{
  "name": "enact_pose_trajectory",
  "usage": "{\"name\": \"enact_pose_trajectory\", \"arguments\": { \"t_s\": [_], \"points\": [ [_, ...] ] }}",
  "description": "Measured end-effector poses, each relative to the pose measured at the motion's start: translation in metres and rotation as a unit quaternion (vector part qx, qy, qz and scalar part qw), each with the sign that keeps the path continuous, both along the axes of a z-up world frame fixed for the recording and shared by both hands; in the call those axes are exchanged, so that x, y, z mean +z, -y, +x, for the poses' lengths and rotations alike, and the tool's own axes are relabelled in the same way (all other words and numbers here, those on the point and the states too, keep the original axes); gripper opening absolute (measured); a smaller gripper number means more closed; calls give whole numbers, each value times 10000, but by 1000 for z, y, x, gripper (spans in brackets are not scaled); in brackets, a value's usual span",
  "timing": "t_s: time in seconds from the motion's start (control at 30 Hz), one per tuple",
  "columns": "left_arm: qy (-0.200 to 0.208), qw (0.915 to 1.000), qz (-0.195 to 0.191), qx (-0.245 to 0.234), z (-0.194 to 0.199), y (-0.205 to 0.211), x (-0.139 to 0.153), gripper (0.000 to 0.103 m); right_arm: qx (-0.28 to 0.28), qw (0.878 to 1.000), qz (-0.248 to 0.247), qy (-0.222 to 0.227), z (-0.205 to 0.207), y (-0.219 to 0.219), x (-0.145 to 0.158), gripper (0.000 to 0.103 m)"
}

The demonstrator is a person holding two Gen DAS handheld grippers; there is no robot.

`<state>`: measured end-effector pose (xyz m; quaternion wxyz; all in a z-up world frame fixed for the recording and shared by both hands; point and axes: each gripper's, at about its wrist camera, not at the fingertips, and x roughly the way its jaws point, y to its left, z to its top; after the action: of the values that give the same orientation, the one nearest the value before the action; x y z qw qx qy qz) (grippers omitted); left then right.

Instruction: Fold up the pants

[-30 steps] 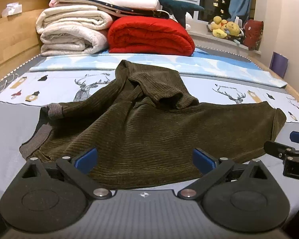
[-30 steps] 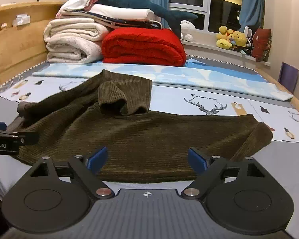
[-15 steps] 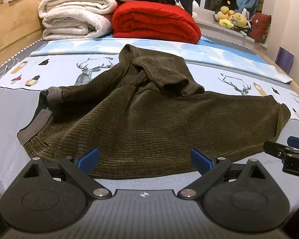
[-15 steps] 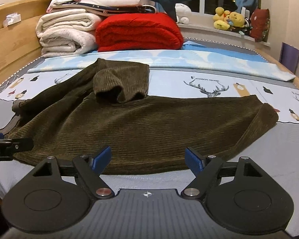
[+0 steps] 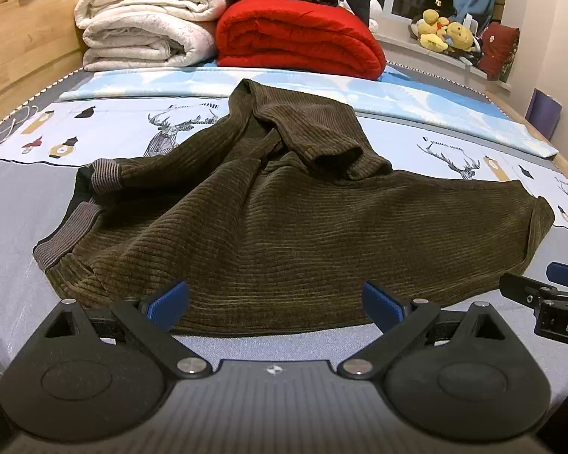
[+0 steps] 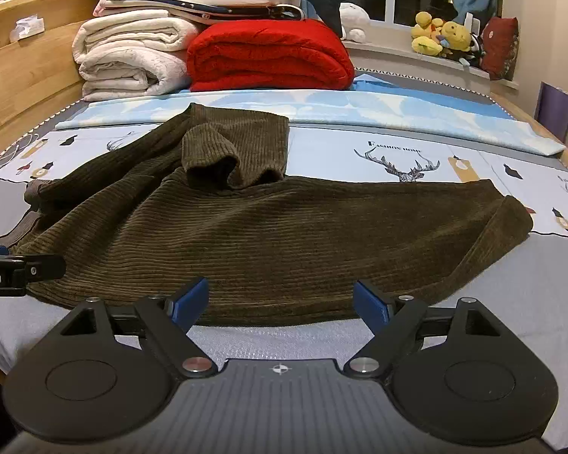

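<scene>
Nearest, the left claw [image 5: 274, 302] and the right claw [image 6: 280, 300] both hang released, jaws spread wide, just short of the near hem of the pants [image 5: 303, 234], which lie rumpled on the bed [image 5: 19, 204]. Neither touches cloth yet. To start well, each claw should probably bite the near edge through all layers, well apart from the other, so the fabric lifts evenly. Beyond that hem, one leg lies doubled back over the pants' middle; it likely needs straightening first. Far behind the pants sits a red blanket [image 5: 299, 38].
</scene>
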<state>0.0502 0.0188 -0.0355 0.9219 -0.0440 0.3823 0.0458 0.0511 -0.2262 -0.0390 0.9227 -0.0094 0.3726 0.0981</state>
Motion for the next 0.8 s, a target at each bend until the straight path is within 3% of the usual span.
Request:
{"name": "enact_pose_trajectory", "arguments": {
  "t_s": [0.8],
  "points": [
    [1, 10000, 5, 10, 0, 0, -1, 99, 15, 10000, -9, -40, 0, -1, -1, 86]
  ]
}}
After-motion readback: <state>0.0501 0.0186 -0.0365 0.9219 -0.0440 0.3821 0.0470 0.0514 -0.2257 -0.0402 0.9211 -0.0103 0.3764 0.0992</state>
